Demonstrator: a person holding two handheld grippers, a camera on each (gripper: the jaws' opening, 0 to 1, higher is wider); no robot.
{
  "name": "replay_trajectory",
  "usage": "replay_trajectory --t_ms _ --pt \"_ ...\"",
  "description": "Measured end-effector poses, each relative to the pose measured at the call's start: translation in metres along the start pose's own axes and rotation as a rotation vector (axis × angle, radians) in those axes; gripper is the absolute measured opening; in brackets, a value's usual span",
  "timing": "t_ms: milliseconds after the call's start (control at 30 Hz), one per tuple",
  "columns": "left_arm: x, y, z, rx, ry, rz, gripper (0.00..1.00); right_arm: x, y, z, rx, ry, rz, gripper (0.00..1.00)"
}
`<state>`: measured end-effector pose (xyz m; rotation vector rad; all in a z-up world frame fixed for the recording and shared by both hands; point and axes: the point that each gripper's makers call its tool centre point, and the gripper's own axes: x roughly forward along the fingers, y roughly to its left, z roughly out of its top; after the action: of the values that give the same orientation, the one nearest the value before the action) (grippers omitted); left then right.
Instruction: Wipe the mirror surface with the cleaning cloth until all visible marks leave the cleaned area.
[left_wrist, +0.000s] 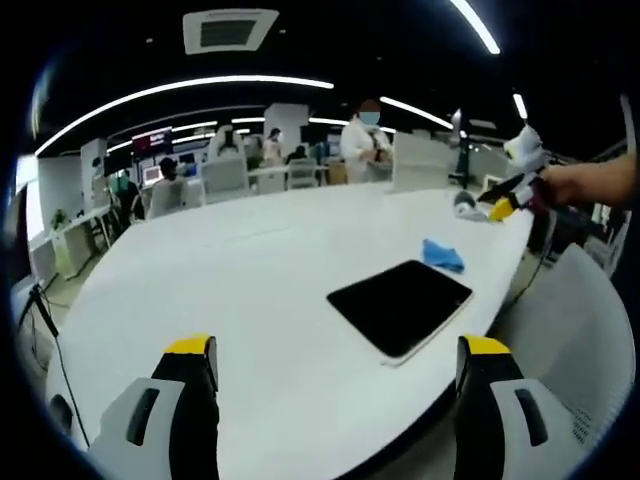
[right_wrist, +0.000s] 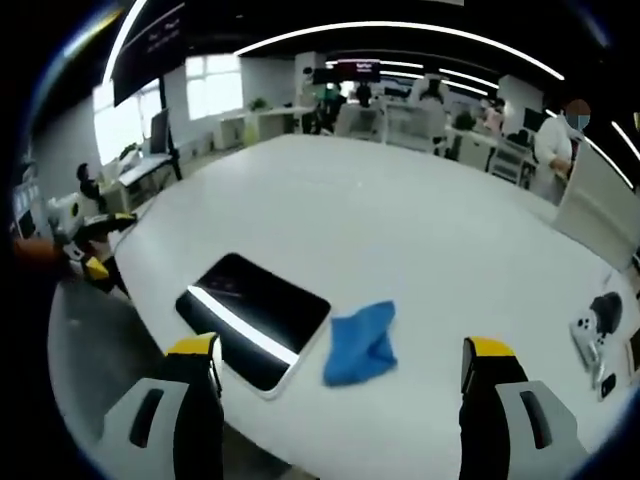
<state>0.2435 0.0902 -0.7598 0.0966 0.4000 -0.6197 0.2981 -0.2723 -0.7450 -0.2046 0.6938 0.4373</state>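
A dark rectangular mirror (left_wrist: 400, 305) with a pale rim lies flat near the white table's edge; in the right gripper view the mirror (right_wrist: 253, 312) reflects a ceiling light strip. A crumpled blue cleaning cloth (left_wrist: 442, 254) lies on the table just beside the mirror (right_wrist: 362, 343). My left gripper (left_wrist: 337, 375) is open, held above the table short of the mirror. My right gripper (right_wrist: 340, 375) is open, hovering just before the cloth. The right gripper (left_wrist: 512, 198) appears at the far right of the left gripper view, held by a hand; the left gripper (right_wrist: 85, 250) appears at the left of the right gripper view.
The large white oval table (left_wrist: 250, 270) has bare surface beyond the mirror. A game controller (right_wrist: 590, 335) and small dark items lie near its far right edge. Desks, chairs and several people stand in the office behind (left_wrist: 365, 140).
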Motion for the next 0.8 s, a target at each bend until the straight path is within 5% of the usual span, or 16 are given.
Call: replay_trajectory --t_ms 300,400,500,800 --pt "0.011 0.003 -0.015 -0.028 0.019 0.030 0.99 0.016 0.000 0.009 -0.008 0.006 0.015 1.00" --pt "0.009 0.006 -0.026 -0.022 0.055 0.029 0.99 0.021 -0.004 0.009 -0.025 0.016 0.002 0.86" --pt "0.009 0.012 -0.024 -0.070 0.042 0.047 0.99 0.028 -0.005 0.016 0.046 -0.027 0.014 0.90" --pt "0.010 0.008 -0.029 -0.059 0.062 0.039 0.99 0.067 -0.014 -0.009 0.074 0.014 0.022 0.74"
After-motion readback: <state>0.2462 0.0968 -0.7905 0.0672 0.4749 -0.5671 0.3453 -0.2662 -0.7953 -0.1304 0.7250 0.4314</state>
